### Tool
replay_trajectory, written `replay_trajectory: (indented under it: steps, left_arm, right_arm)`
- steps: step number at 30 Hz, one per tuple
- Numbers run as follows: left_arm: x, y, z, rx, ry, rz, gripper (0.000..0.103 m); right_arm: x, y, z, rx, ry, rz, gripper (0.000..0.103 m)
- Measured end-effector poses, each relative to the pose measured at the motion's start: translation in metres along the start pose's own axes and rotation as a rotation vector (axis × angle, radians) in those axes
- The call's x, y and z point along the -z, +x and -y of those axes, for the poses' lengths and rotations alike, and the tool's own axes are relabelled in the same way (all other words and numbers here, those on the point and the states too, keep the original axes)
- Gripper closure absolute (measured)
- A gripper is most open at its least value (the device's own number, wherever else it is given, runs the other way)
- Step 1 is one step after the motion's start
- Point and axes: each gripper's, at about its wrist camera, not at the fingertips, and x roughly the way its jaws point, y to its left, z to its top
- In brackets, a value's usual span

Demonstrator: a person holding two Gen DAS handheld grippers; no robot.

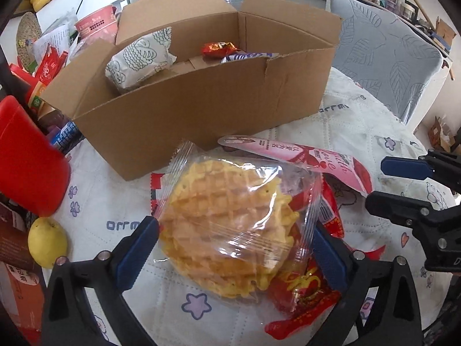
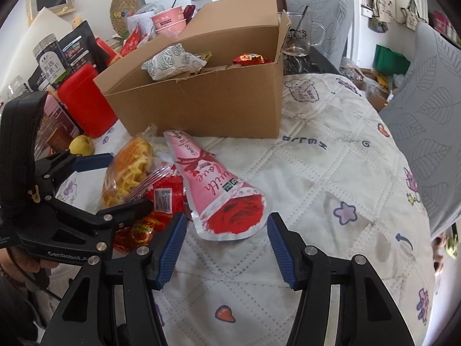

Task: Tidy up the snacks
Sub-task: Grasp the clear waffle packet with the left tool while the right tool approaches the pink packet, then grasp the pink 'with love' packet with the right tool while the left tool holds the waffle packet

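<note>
Left gripper (image 1: 233, 256), lower centre of the left wrist view: jaws spread wide on either side of the waffle pack (image 1: 230, 230), blue pads beside its edges without pressing it, so the pack is released. The pack is a clear crinkled wrapper with serrated ends over a stack of golden, grid-patterned waffles. It lies between the pads, on top of red packets (image 1: 302, 291) printed in gold, which spill toward the lower right of the frame.

Right gripper (image 2: 227, 245), lower centre of the right wrist view: jaws partly apart and empty. The pink pouch (image 2: 219, 193) lies flat just above them in the frame, its broad red rose-printed end pointing into the gap, neither pad touching it. The pouch narrows toward the upper left and bears the words "with love"; its left edge overlaps the red packets.

Box (image 1: 201, 98): open brown cardboard, upper centre of both views, behind the pack and pouch. Inside show a white patterned packet (image 1: 138, 60) and a red foil packet (image 1: 219, 49).

Cloth (image 2: 331, 173): white, quilted, with small hearts and stars, under everything. A red canister (image 1: 28, 158) and a yellow fruit (image 1: 46, 242) stand at the left edge of the left wrist view.
</note>
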Motion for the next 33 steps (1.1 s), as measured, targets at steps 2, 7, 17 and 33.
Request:
replay_trajectory:
  steps: [2,7,17,33]
  left_arm:
    - [-0.002,0.009,-0.01,0.037,-0.043,-0.025,0.0]
    - [-0.005,0.017,-0.018,0.067,-0.019,-0.035,0.0]
    - [-0.002,0.021,-0.022,0.113,-0.007,0.009,0.005]
    - [0.009,-0.025,-0.038,0.104,-0.145,0.047,0.018]
  right_arm:
    - [0.0,0.001,0.0,0.001,-0.001,-0.003,0.045]
    - [-0.003,0.003,0.001,0.007,-0.001,-0.004,0.045]
    - [-0.013,0.01,-0.002,0.01,-0.062,-0.012,0.037]
    - [-0.039,0.047,-0.001,-0.001,-0.217,-0.1,0.028]
